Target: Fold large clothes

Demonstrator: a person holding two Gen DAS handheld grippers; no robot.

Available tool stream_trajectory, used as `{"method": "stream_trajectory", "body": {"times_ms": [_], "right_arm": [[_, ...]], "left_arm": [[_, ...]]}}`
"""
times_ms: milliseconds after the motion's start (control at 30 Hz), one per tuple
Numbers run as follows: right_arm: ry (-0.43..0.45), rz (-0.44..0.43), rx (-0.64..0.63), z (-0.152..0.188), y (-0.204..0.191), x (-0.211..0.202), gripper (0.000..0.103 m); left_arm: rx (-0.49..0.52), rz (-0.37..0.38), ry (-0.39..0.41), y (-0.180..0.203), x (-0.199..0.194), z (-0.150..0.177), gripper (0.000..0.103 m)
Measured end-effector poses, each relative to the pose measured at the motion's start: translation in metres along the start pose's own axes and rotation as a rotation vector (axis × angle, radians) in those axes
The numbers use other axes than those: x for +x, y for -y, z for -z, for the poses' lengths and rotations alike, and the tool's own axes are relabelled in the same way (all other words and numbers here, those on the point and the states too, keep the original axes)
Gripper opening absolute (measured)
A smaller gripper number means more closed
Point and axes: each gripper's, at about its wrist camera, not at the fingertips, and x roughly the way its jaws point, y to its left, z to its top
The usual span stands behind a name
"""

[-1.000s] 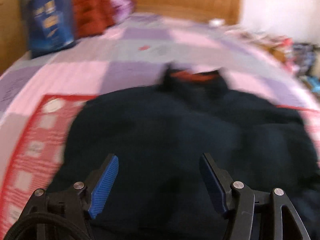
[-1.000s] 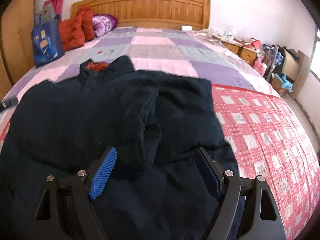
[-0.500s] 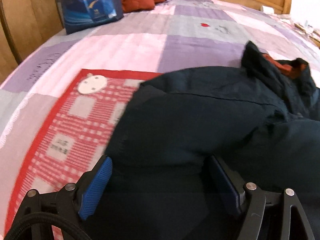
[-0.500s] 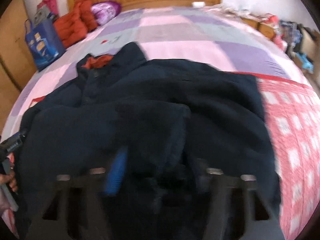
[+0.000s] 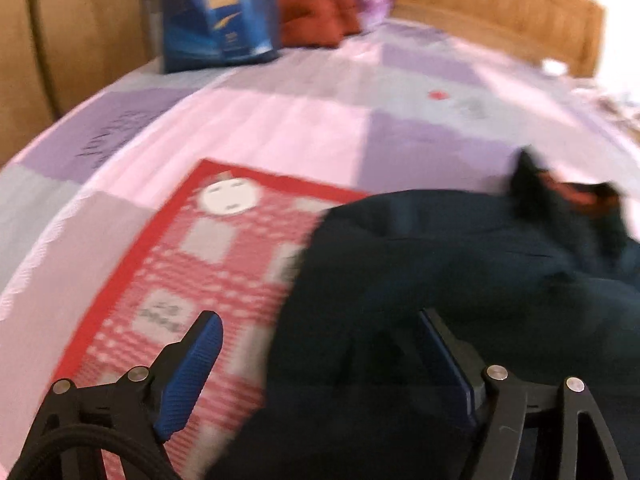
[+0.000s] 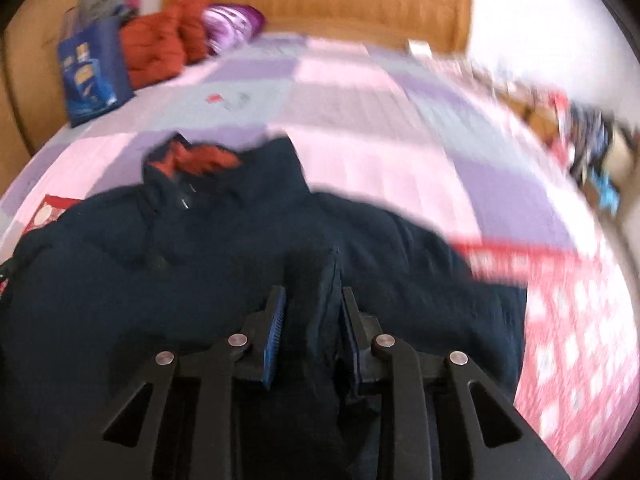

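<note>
Dark navy jacket (image 6: 208, 264) lies spread on the bed (image 6: 360, 92), collar toward the wooden headboard (image 6: 320, 4). Right gripper (image 6: 312, 320) is clamped on a raised fold of the jacket; left gripper (image 5: 320, 344) stands wide, holding nothing, at the jacket's left edge. Blue bag (image 5: 216, 12) stands near the headboard beside red bedding (image 6: 160, 48); its contents cannot be made out.

right gripper (image 6: 313, 334) pinches fold of dark jacket (image 6: 200, 264) | collar at 11 o'clock | bed (image 6: 340, 92)
</note>
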Motion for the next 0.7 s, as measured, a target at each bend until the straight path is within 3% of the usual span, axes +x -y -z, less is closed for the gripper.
{"method": "stream_trajectory", "body": {"times_ms": [100,233,300,400,467,533,700], "right_arm": [[0.012,0.002,0.002,0.029,0.016,-0.020,0.039],[0.077,0.028,0.011,0.050,0.025,-0.049,0.054],[0.135,0.025,0.024,0.052,0.019,-0.064,0.057],[0.183,-0.039,0.001,0.052,-0.008,-0.073,0.057],[0.143,-0.051,-0.082,0.053,-0.033,-0.058,0.057],[0.061,-0.005,-0.139,0.054,-0.044,-0.028,0.057],[-0.010,0.014,-0.112,0.027,-0.025,0.024,0.056]], "left_arm": [[0.077,0.079,0.009,0.018,-0.013,-0.002,0.082],[0.177,0.125,0.038,0.052,-0.013,-0.013,0.082],[0.192,0.144,0.015,0.068,-0.002,-0.017,0.082],[0.233,0.080,-0.091,0.089,0.039,-0.012,0.083],[0.207,0.052,-0.139,0.088,0.061,-0.011,0.087],[0.188,0.033,-0.131,0.086,0.068,-0.016,0.092],[0.220,-0.032,-0.143,0.088,0.090,-0.025,0.098]]}}
